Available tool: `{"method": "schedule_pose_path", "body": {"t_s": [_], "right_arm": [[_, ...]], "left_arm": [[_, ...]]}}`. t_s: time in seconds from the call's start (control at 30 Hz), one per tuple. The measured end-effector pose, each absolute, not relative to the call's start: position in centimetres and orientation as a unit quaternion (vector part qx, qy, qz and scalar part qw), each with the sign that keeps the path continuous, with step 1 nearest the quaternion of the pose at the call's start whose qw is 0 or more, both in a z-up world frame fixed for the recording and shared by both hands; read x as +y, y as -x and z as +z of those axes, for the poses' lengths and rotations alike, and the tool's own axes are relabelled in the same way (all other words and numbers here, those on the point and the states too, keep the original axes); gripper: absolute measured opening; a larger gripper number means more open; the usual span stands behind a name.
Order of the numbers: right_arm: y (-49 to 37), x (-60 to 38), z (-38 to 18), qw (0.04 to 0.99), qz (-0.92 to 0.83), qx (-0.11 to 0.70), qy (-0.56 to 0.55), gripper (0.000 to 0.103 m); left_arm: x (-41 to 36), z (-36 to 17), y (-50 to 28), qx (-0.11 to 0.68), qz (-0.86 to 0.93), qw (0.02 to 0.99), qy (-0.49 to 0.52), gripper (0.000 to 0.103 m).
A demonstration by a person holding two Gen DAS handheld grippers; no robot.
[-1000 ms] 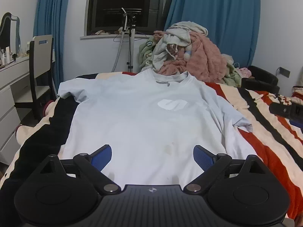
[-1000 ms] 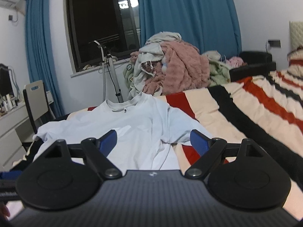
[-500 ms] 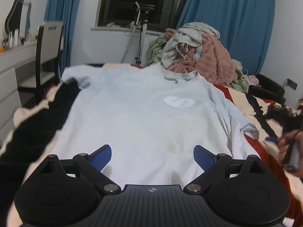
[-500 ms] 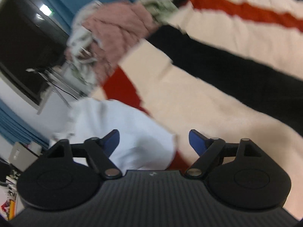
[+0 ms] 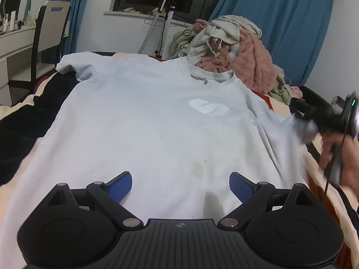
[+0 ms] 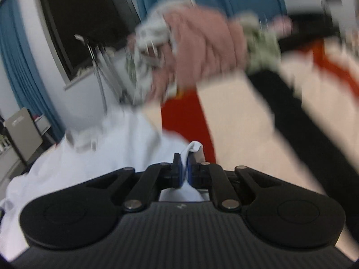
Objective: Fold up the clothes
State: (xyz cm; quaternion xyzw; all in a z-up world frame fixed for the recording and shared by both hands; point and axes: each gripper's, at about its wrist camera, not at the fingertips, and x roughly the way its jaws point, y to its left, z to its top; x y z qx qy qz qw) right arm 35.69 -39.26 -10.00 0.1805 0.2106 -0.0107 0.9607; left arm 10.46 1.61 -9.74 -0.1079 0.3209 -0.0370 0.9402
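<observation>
Clamping down a second ago, the right gripper [image 6: 183, 168] now pinches the t-shirt [image 5: 157, 123] sleeve between its fingers, so the first fold looks ready. The left gripper [image 5: 179, 187] hovers over the hem, fingers wide, holding nothing.

Support: bed [image 5: 20, 121] covered by a fleecy blanket striped cream, black and red [image 6: 246, 130]
On it, centre: pale blue short-sleeved cotton T-shirt [image 5: 157, 123], spread flat, front up, collar at far end, white logo on chest
Shirt sleeves: one lies out flat at far left; the other at the right edge, blurred
On it, far end: heap of crumpled clothes, pink fluffy, cream and green [image 5: 235, 51], touching shirt collar
</observation>
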Motion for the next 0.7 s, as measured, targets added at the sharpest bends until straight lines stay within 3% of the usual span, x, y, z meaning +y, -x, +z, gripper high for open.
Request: {"method": "schedule_pose_path", "body": {"t_s": [0.13,0.23,0.43,0.47,0.53,0.57,0.7], "right_arm": [[-38.4,-40.1,-6.9,0.975,-0.068,0.192,-0.087,0.008],[-41.6,-41.2,-9.3,0.964,-0.122,0.238,-0.004,0.008],[-42.5,-43.9,-14.0,0.950,-0.122,0.283,-0.056,0.012],[-42.2,-44.1,-14.1,0.949,-0.120,0.283,-0.074,0.017],[-41.2,-44.0,-14.0,0.947,-0.113,0.283,-0.100,0.075],[-40.4,-43.6,-13.5,0.949,-0.108,0.277,-0.103,0.083],[-35.9,-42.0,-9.9,0.957,-0.084,0.253,-0.118,0.084]], "left_arm": [[1.3,-9.9,-10.5,0.323,-0.044,0.940,0.105,0.095],[0.8,-10.2,-10.7,0.324,-0.056,0.940,0.095,0.095],[0.1,-11.2,-12.0,0.326,-0.065,0.940,0.070,0.095],[0.1,-11.3,-12.2,0.328,-0.065,0.940,0.071,0.095],[0.1,-11.5,-12.5,0.328,-0.065,0.940,0.070,0.095],[0.0,-11.4,-12.6,0.327,-0.065,0.941,0.066,0.095],[-0.1,-11.0,-12.4,0.318,-0.063,0.943,0.071,0.094]]}}
